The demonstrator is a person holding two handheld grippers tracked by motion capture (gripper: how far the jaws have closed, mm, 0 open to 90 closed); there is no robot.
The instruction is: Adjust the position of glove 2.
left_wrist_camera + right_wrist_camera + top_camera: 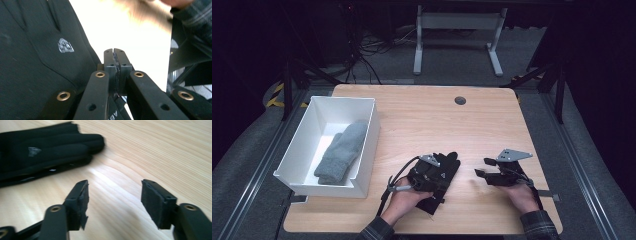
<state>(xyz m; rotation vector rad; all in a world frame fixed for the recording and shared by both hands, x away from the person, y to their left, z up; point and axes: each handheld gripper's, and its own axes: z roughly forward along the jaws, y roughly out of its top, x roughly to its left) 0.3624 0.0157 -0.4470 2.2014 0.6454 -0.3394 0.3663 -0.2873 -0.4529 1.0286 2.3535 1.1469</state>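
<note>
Where the left gripper [428, 176] covers it, the black glove [451, 165] is hidden.

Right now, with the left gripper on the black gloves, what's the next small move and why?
Probably open the left gripper a little and reseat it over an edge of the black gloves: its jaws look shut with nothing between them, and the gloves lie beside them. The right gripper is open above bare table, and the white bin at left already holds grey gloves.

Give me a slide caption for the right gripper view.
Open right gripper hovers over the wooden table, with black gloves lying ahead.
</note>
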